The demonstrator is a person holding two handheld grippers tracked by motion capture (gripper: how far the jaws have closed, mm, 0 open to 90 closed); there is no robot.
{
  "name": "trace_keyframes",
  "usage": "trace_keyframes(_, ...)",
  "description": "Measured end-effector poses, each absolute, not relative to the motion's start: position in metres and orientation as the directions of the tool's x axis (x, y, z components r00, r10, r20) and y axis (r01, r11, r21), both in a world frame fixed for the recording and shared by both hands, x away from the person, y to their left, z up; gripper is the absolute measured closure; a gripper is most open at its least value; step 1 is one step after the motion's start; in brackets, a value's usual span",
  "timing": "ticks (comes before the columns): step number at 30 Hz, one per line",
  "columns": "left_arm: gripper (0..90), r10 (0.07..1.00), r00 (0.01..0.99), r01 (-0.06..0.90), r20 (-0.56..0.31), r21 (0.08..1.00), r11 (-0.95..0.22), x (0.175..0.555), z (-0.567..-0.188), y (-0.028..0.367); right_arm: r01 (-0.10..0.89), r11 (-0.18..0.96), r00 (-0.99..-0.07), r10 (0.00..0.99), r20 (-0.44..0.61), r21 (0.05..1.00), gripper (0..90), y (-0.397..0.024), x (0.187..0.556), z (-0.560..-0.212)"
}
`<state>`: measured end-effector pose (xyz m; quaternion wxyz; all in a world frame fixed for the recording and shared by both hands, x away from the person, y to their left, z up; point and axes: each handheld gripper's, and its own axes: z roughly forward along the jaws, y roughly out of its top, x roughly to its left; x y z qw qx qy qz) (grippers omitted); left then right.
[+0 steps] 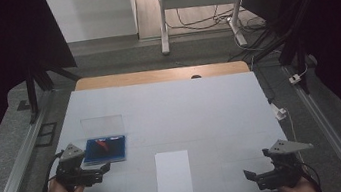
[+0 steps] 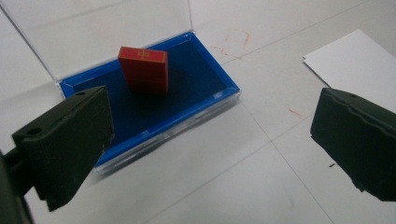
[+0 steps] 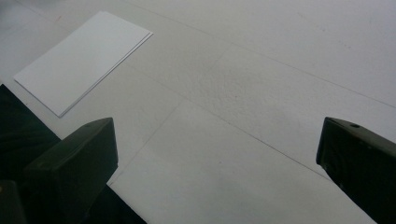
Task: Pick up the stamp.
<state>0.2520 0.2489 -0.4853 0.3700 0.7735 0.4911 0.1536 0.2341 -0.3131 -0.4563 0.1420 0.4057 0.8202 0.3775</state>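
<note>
Red stamp block: upright in blue-lined case (lid open); looks light, rigid; grip its broad faces. Left gripper gapes wide, empty.

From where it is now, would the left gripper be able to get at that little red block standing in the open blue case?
Probably yes. The left gripper sits beside the open blue case, jaws wide apart, and the small red block stands upright with the clear lid tilted back behind it, nothing in between.
</note>
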Motion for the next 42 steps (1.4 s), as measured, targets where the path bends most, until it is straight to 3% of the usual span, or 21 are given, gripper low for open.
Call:
trace_keyframes(19,0.0,0.887,0.451,0.671,-0.103,0.694,-0.260,0.292,-0.490,0.254,0.563,0.398,-0.635,0.769,0.071,0.725,0.0,-0.312,0.234,-0.457)
trace_keyframes(32,0.1,0.858,0.509,0.658,-0.066,0.672,-0.339,0.318,-0.502,0.262,0.559,0.403,-0.640,0.765,0.069,0.724,0.0,-0.311,0.234,-0.457)
trace_keyframes(35,2.4,0.857,0.513,0.666,-0.053,0.654,-0.359,0.323,-0.504,0.260,0.558,0.407,-0.641,0.765,0.065,0.724,0.0,-0.311,0.234,-0.457)
trace_keyframes(42,21.6,0.866,0.499,0.679,-0.032,0.635,-0.368,0.326,-0.503,0.257,0.558,0.409,-0.642,0.765,0.062,0.722,0.0,-0.310,0.234,-0.457)
